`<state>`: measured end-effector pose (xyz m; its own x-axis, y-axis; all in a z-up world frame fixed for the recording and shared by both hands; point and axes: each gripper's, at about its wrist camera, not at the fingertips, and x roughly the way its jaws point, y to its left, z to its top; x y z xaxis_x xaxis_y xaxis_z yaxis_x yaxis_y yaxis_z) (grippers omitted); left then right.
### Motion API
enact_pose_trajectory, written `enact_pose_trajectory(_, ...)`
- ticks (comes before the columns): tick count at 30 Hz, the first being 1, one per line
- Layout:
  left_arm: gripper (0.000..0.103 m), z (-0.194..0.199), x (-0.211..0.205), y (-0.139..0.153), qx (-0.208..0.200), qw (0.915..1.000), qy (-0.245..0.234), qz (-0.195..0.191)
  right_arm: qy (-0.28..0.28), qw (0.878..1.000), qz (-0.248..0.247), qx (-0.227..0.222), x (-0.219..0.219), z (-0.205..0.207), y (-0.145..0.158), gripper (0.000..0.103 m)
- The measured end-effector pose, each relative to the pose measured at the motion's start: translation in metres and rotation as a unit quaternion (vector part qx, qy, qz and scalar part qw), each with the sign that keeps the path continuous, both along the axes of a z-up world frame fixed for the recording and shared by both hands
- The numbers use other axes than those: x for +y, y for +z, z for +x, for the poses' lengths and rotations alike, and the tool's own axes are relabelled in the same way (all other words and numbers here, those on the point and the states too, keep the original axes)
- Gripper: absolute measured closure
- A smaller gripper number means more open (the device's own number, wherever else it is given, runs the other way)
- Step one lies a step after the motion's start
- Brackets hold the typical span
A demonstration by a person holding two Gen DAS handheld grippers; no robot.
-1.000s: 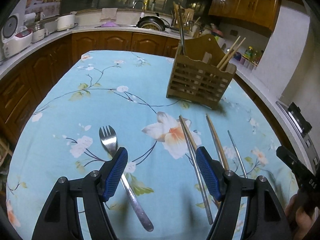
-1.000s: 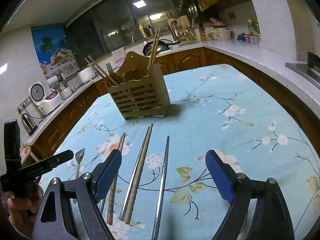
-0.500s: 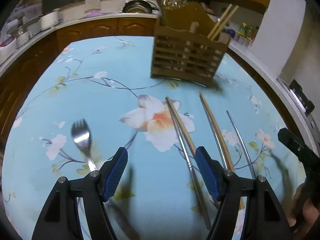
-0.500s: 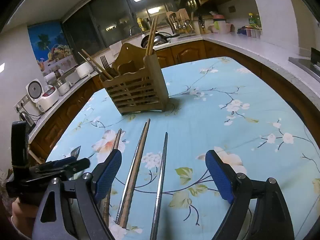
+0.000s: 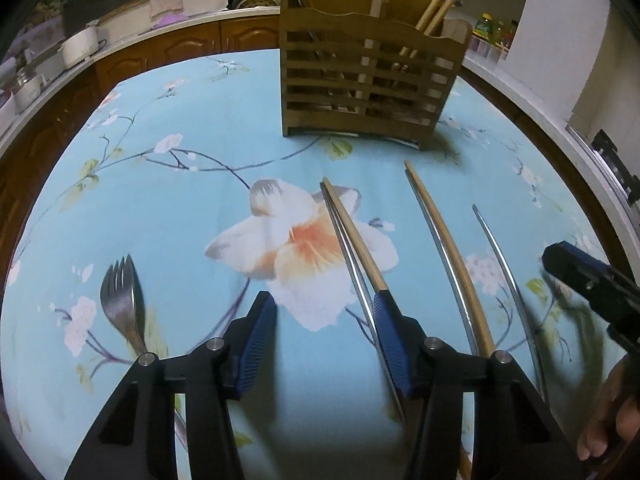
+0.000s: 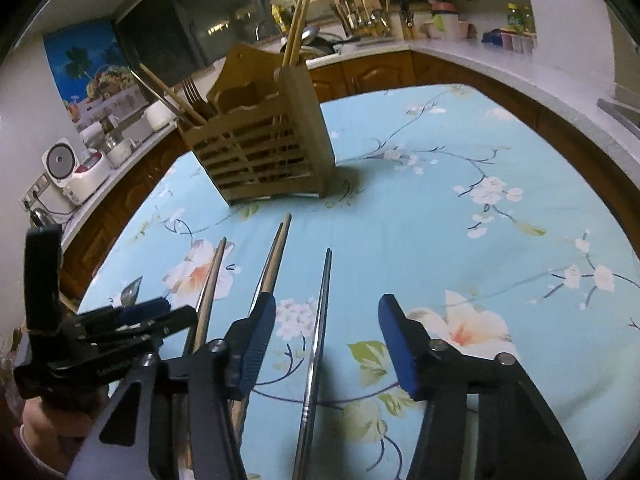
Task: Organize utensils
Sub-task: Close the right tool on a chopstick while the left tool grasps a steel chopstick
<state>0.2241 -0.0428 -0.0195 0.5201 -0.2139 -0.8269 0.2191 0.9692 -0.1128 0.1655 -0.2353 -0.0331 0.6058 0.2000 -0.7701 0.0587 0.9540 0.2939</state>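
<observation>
Both grippers have come lower and closer to the table than a second ago, and the holder [image 5: 370, 80] now looms larger in each view. The left gripper [image 5: 324, 344] has slid rightward: the fork [image 5: 124, 304], earlier under its left finger, now lies clear to the left, and its right finger sits over the leftmost chopstick pair. Its jaws are closing, about half apart, with only bare cloth [image 5: 160, 200] between the pads. The right gripper [image 6: 326, 344] is also closing from a wider spread; a lone metal chopstick [image 6: 318, 340] lies between its pads, which do not press it.

Counted on the cloth: one fork, and five chopsticks lying lengthwise toward the holder: a wood-and-metal pair [image 5: 352, 240], a second such pair [image 5: 448, 252], and the single metal one at the right. One wooden slatted holder stands at the far side, with two wooden chopsticks [image 5: 440, 4] upright in its right compartment and a fork and more sticks at its left.
</observation>
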Motion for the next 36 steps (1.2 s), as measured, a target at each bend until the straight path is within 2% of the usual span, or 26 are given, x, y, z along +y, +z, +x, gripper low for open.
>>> enact_pose_trajectory(8, 0.053, 0.041, 0.003, -0.006, 0.001, 1.0, 0.004, 0.003, 0.017, 0.999, -0.017, 0.031, 0.01, 0.032, -0.018, 0.065)
enact_pose_trajectory(10, 0.055, 0.049, 0.002, -0.008, 0.001, 1.0, 0.002, 0.005, 0.02, 0.999, -0.027, 0.042, 0.012, 0.041, -0.025, 0.073)
enact_pose_trajectory(13, 0.062, 0.059, -0.002, -0.011, -0.005, 0.9997, -0.004, 0.023, 0.024, 0.997, -0.046, 0.048, 0.016, 0.053, -0.029, 0.076)
enact_pose_trajectory(18, 0.062, 0.069, -0.015, -0.014, -0.009, 0.9989, -0.015, 0.043, 0.028, 0.997, -0.057, 0.049, 0.019, 0.062, -0.03, 0.079)
enact_pose_trajectory(19, 0.062, 0.069, -0.014, -0.014, -0.006, 0.9991, -0.016, 0.038, 0.027, 0.997, -0.051, 0.05, 0.017, 0.062, -0.03, 0.079)
enact_pose_trajectory(24, 0.063, 0.071, 0.014, -0.006, 0.025, 0.9982, -0.003, -0.054, 0.02, 0.998, -0.02, 0.051, 0.005, 0.054, -0.025, 0.08)
enact_pose_trajectory(27, 0.064, 0.07, 0.015, -0.003, 0.028, 0.9974, -0.012, -0.065, 0.025, 0.998, -0.021, 0.054, 0.007, 0.05, -0.026, 0.08)
enact_pose_trajectory(31, 0.064, 0.067, -0.003, -0.012, 0.032, 0.9986, -0.033, -0.028, 0.032, 0.997, -0.044, 0.051, 0.014, 0.045, -0.027, 0.08)
enact_pose_trajectory(33, 0.065, 0.062, -0.008, -0.011, 0.018, 0.9992, -0.035, -0.009, 0.032, 0.997, -0.043, 0.051, 0.014, 0.045, -0.028, 0.08)
enact_pose_trajectory(36, 0.066, 0.061, -0.006, -0.011, 0.019, 0.9993, -0.032, -0.008, 0.032, 0.997, -0.042, 0.052, 0.013, 0.045, -0.028, 0.082)
